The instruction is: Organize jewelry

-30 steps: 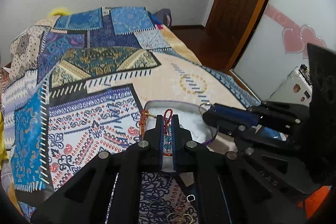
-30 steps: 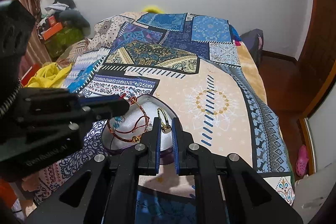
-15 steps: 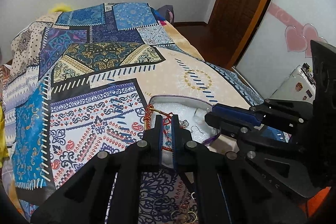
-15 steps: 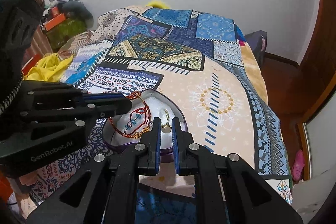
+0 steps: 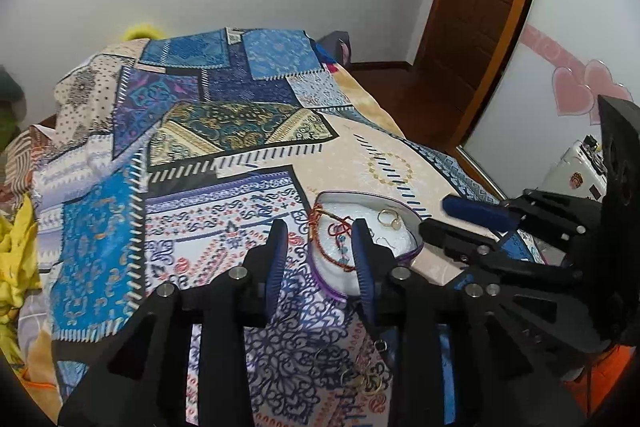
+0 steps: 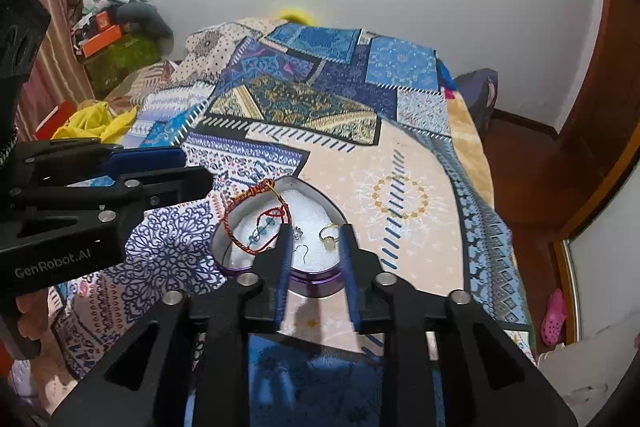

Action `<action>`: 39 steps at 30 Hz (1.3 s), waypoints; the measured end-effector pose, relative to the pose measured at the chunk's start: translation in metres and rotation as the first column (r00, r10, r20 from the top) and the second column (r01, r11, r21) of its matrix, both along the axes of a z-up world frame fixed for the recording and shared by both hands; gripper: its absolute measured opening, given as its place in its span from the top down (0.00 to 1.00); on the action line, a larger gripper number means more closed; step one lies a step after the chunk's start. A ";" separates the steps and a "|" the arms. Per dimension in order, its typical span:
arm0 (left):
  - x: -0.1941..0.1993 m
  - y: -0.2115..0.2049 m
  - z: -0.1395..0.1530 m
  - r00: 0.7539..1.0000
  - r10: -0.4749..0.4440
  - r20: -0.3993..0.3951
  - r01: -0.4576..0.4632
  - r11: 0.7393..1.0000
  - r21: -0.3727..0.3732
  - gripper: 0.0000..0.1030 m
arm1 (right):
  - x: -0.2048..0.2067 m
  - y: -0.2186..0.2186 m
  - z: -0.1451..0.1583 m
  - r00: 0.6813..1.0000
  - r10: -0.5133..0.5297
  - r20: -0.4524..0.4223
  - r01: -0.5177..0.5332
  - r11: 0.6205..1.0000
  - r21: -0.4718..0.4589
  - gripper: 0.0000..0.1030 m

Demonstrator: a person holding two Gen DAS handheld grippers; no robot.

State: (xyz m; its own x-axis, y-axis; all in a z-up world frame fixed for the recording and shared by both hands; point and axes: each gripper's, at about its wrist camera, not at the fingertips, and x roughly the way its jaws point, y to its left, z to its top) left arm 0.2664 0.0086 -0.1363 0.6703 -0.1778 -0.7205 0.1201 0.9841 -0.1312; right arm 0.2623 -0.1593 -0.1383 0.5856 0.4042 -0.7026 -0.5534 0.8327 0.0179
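Observation:
A heart-shaped tin with a purple rim [image 6: 224, 259] and white lining lies on the patterned bedspread; it also shows in the left wrist view [image 5: 416, 247]. Inside lie a red braided bracelet [image 6: 256, 215] [image 5: 332, 235], a gold ring [image 6: 330, 233] [image 5: 390, 217], a small stud and a hook earring [image 6: 302, 253]. My left gripper [image 5: 318, 231] is open and empty just above the tin's left side. My right gripper [image 6: 314, 233] is open and empty over the tin's near edge. Each gripper shows in the other's view.
More loose jewelry [image 5: 360, 379] lies on the bedspread near me, under the left gripper. Yellow cloth [image 6: 96, 121] lies at the bed's left edge. A wooden door [image 5: 480, 7] and a wardrobe with pink hearts [image 5: 580, 91] stand to the right.
Both grippers have opened. The left one let go of the red bracelet and the right one let go of the gold ring; both now lie in the tin.

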 end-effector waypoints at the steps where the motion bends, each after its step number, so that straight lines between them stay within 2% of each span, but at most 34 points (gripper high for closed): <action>1: -0.003 0.001 0.002 1.000 0.003 0.003 -0.003 1.000 0.002 0.66 | -0.003 -0.001 0.003 1.000 -0.002 0.008 0.002 1.000 0.004 0.71; 5: -0.022 0.006 0.010 0.999 0.024 0.028 -0.025 0.999 0.022 0.58 | -0.013 -0.003 0.009 0.999 -0.011 0.043 0.012 1.000 -0.011 0.66; 8: -0.036 0.011 0.013 0.998 0.039 0.039 -0.040 0.999 0.032 0.53 | -0.018 -0.003 0.009 0.999 -0.011 0.033 0.011 1.000 -0.012 0.65; 15: -0.061 0.022 0.005 0.999 0.053 0.005 -0.053 0.997 0.058 0.52 | -0.034 0.002 0.001 1.000 0.013 -0.014 -0.013 1.000 0.003 0.65; 23: -0.088 0.037 -0.019 0.996 0.080 -0.046 -0.078 0.995 0.057 0.52 | -0.052 0.028 -0.026 0.993 0.075 -0.094 -0.077 0.997 -0.019 0.65; 29: -0.096 0.048 -0.032 0.993 0.090 -0.076 -0.086 0.995 0.052 0.52 | -0.056 0.048 -0.042 0.990 0.099 -0.097 -0.105 0.993 -0.056 0.65; 35: -0.097 0.049 -0.042 0.993 0.077 -0.092 -0.073 0.996 0.042 0.53 | -0.049 0.049 -0.053 0.982 0.107 -0.154 -0.115 0.993 -0.042 0.65; 36: -0.096 0.048 -0.043 0.993 0.074 -0.094 -0.070 0.997 0.040 0.53 | -0.049 0.049 -0.054 0.982 0.108 -0.158 -0.116 0.992 -0.041 0.68; 39: -0.092 0.045 -0.048 0.993 0.060 -0.104 -0.057 0.998 0.036 0.53 | -0.048 0.050 -0.057 0.975 0.126 -0.185 -0.134 0.990 -0.032 0.84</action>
State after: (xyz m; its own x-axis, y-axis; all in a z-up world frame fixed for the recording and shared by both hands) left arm 0.1742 0.0538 -0.1838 0.5993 -0.1154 -0.7922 0.0492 0.9930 -0.1075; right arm 0.2141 -0.1096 -0.1956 0.3910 0.4352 -0.8110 -0.6478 0.7561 0.0934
